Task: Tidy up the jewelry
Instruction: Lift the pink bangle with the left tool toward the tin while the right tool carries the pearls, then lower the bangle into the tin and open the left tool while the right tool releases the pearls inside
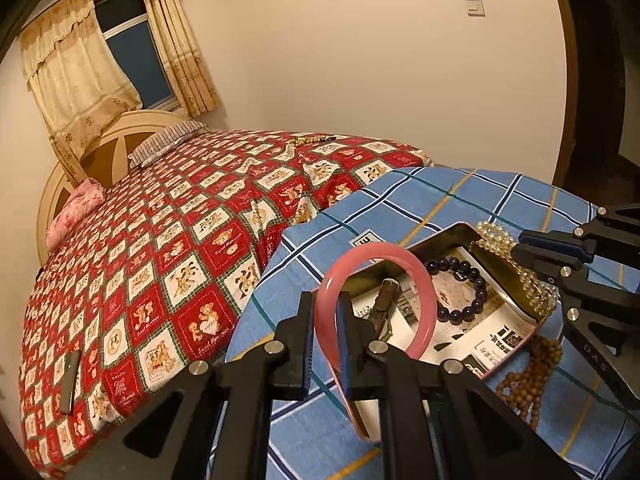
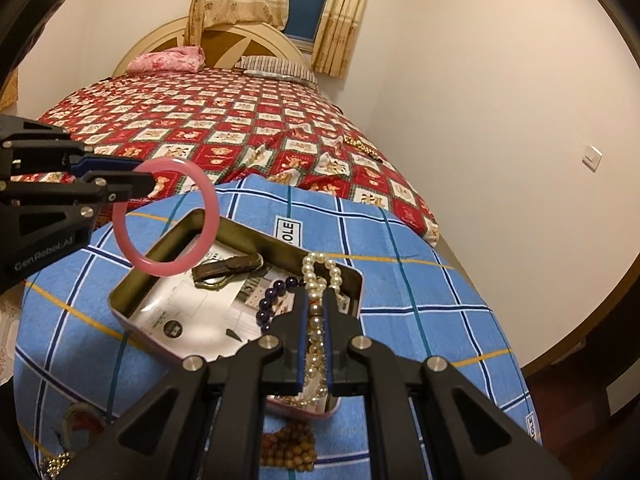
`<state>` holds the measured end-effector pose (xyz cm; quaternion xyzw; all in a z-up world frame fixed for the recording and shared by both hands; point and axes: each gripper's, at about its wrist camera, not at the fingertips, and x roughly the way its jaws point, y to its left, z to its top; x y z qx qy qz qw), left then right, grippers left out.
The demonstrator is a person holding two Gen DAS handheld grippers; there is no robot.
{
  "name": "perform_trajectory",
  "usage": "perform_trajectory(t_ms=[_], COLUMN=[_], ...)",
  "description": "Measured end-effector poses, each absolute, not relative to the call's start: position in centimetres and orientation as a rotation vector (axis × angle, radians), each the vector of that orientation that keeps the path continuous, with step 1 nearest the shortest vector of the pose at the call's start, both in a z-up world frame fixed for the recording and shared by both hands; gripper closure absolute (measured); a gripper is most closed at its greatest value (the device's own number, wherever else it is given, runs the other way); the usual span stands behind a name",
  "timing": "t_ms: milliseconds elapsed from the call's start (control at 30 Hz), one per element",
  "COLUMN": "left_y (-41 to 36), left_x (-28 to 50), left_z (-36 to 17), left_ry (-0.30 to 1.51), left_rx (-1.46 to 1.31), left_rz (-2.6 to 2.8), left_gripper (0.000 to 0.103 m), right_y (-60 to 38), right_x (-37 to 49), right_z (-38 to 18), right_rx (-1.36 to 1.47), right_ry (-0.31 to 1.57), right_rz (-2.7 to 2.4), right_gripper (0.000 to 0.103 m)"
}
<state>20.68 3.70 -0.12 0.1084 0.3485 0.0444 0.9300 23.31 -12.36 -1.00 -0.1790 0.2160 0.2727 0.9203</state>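
Left gripper: fingers pinching a pink bangle upright above the open tin box. Right gripper: fingers clamped on a pearl strand (its tail trails into the box). In the box: dark bead bracelet. Beside it, on the blue checked cloth: wooden beads.

open tin is clear from above; purple bracelet inside.
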Motion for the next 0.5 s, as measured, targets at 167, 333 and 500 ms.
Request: perform_trajectory(t_ms=[167,333,500], left_y=[3.6,3.4,3.1], left_x=[21.8,22.5,23.5], left_z=[-0.7,-1.1,-2.5], left_ry=[0.729,0.733,0.761], left_rx=[0.214,0.206,0.205], left_rz=[0.082,0.075,0.075], left_gripper=[0.093,0.093,0.093], right_y=[-12.1,-12.0,-11.8], right_x=[24.5,25.3,26.0], right_z=[-1.4,-2.0,-2.7], right_rx=[-0.355,-0.343,-0.343], right_ry=[0.461,0.485,0.509], right_rz=[0.567,0.568,0.566], right_gripper=[0.095,0.095,0.095])
